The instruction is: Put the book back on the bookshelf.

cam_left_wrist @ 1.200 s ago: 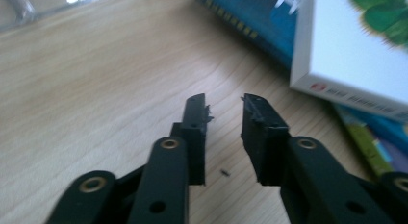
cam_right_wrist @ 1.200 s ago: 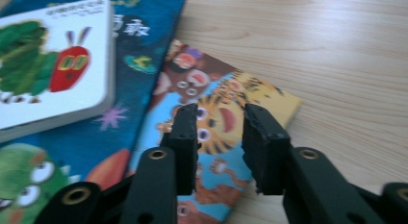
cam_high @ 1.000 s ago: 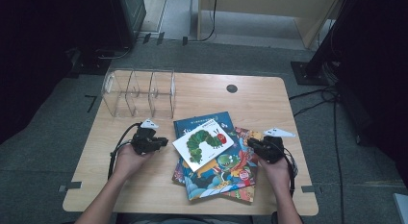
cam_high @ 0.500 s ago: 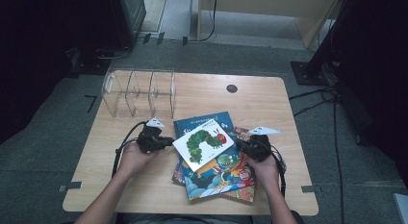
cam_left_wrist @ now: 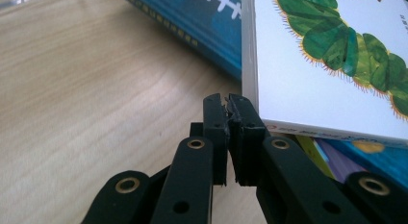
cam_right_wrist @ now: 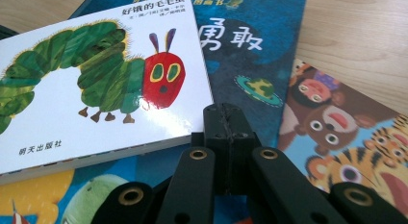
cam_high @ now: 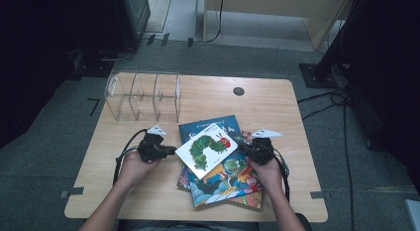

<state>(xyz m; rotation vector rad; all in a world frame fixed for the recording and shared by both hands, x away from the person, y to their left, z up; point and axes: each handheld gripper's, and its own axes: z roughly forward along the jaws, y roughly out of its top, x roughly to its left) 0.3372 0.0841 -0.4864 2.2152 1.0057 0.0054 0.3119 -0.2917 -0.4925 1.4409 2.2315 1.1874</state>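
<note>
A white caterpillar picture book (cam_high: 210,147) lies tilted on top of a loose stack, over a dark blue book (cam_high: 215,126) and a colourful cartoon book (cam_high: 230,176). My left gripper (cam_high: 171,151) is at the white book's left corner. In the left gripper view its jaws (cam_left_wrist: 227,101) are shut with nothing between them, right beside the edge of the white book (cam_left_wrist: 312,84). My right gripper (cam_high: 246,147) is at the book's right side. Its jaws (cam_right_wrist: 226,111) are shut and empty, just off the corner of the caterpillar book (cam_right_wrist: 62,132), above the blue book (cam_right_wrist: 240,56).
A clear plastic organiser (cam_high: 143,94) with upright dividers stands at the back left of the wooden table (cam_high: 277,102). A book with animal faces (cam_right_wrist: 346,137) pokes out at the stack's right. A dark round grommet (cam_high: 238,91) sits near the far edge.
My right gripper has slid left to the caterpillar book's right side. The left gripper has barely shifted. The books lie as before.
</note>
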